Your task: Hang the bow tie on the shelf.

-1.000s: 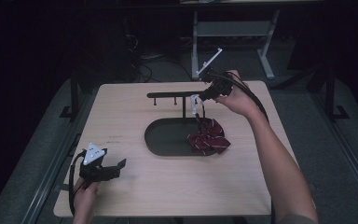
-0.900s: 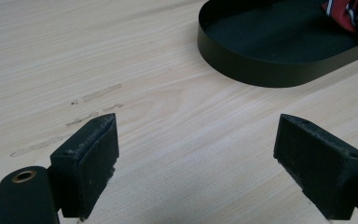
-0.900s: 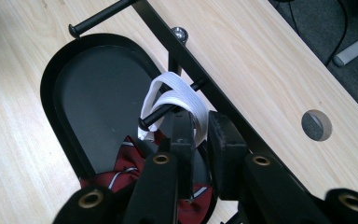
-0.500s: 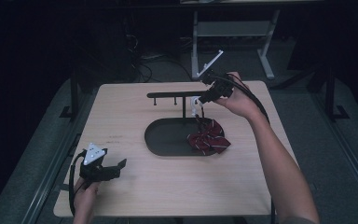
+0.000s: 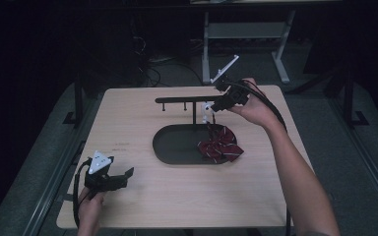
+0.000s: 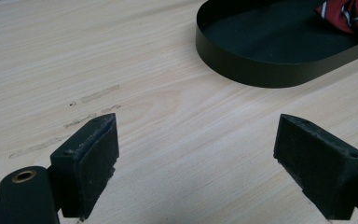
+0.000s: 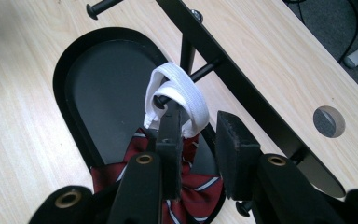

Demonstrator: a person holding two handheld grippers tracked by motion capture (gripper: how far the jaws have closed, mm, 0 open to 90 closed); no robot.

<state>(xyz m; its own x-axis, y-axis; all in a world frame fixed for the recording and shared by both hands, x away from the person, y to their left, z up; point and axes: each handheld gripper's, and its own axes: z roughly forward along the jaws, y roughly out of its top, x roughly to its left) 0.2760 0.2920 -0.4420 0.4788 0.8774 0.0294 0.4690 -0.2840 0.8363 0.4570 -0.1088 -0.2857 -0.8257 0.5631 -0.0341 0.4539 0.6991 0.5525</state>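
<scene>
The right gripper (image 5: pixel 215 104) is held up at the far right part of the table (image 5: pixel 177 206), its 2 jaws pointing at the black rack (image 5: pixel 187 100). In the right gripper view its jaws have just been opening and now stand partly apart, a clear gap between them. The white elastic band (image 7: pixel 179 98) hangs looped over 1 peg (image 7: pixel 200 72) of the rack, just ahead of the jaw tips; the nearer jaw overlaps the loop's lower edge, and the pads do not press on it. Below the jaws, the red striped bow tie (image 7: pixel 186 186) hangs from the band into the black oval tray (image 7: pixel 74 60); in the high view it lies at the tray's end nearest this gripper. The rack's upright post (image 7: pixel 186 53) rises out of the tray right behind the band.

The left gripper (image 5: pixel 109 178) sits low over the near left corner of the table, well apart from the tray. In the left gripper view its 2 jaws stand wide open with bare wood between them. The tray's rim lies ahead and to the right of those jaws, with the bow tie at the far right.
</scene>
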